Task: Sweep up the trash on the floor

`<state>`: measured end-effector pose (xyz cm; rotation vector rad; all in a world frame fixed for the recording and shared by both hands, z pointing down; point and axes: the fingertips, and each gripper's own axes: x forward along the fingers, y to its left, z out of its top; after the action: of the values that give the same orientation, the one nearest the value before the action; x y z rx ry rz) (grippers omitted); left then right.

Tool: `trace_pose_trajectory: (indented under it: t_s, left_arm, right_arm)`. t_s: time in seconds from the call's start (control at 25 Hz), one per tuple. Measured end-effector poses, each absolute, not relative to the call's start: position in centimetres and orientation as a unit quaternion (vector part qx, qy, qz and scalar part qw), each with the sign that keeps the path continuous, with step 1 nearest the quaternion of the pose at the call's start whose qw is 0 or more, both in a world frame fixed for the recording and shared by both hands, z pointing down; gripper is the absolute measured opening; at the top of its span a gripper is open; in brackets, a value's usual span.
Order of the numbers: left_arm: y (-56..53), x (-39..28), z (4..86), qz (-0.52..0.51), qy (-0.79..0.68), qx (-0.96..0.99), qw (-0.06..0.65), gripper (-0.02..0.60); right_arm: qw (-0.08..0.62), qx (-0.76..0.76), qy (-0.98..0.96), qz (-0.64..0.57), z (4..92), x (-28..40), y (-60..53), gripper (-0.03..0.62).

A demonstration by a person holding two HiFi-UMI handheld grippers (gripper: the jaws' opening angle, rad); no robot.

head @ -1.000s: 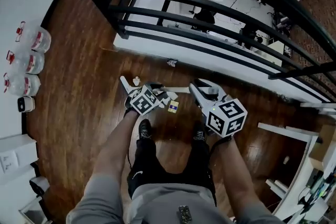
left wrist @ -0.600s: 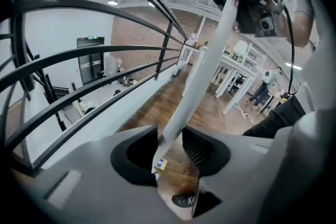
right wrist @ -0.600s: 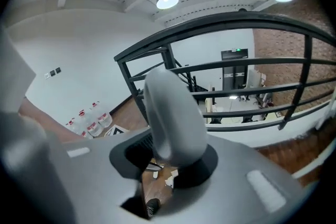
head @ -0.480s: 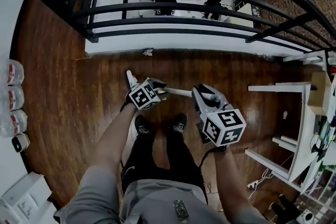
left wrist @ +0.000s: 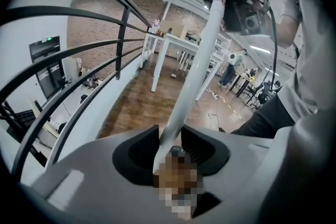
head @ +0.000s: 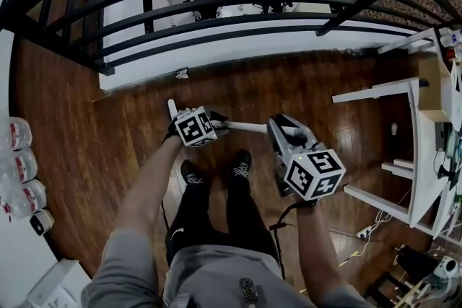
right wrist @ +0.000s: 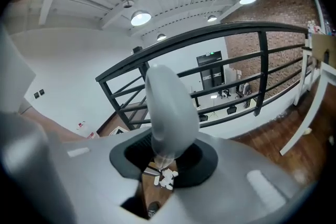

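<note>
Both grippers on the white handle, trash underfoot.

My left gripper (left wrist: 170,145) is clamped on the handle (head: 242,128), and its jaws have just been closing a touch on the shaft. My right gripper (right wrist: 165,157) is closed round the grey end. White scraps (right wrist: 167,178) lie on the floor (head: 130,126) just below my right jaws, and another scrap (head: 182,73) sits by the ledge (head: 238,54). The handle looks stiff, light and smooth. I judge it could twist in the pads, so two spaced holds suit it. The scraps look paper-light and likely to scatter.

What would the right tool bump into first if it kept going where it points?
Past its handle, probably the floor, before the white ledge: the right tool tilts down. Depth is unclear.
</note>
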<state>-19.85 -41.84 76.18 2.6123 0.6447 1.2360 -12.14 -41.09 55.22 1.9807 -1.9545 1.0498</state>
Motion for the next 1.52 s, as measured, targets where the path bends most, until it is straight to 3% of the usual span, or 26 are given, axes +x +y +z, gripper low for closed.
trace_pose_trajectory:
  t_s: [0.48, 0.76, 1.12, 1.52]
  left_arm:
    - [-45.5, -15.5, 77.5, 0.448, 0.282, 0.848, 0.014, 0.138]
    - [-45.4, -14.0, 77.1, 0.450, 0.262, 0.854, 0.013, 0.138]
    - [-45.8, -14.9, 74.9, 0.424, 0.130, 0.889, 0.116, 0.132]
    - [-48.5, -20.9, 77.1, 0.346, -0.130, 0.894, 0.255, 0.126]
  right_arm:
    - [0.020, 0.713, -0.601, 0.361, 56.9, -8.6, -41.6, 0.080]
    - [0.013, 0.704, -0.611, 0.361, 56.8, -6.5, -41.0, 0.080]
    - [0.068, 0.607, -0.719, 0.333, 54.3, -5.4, -46.0, 0.080]
    - [0.187, 0.408, -0.849, 0.277, 55.5, -15.6, -55.3, 0.080]
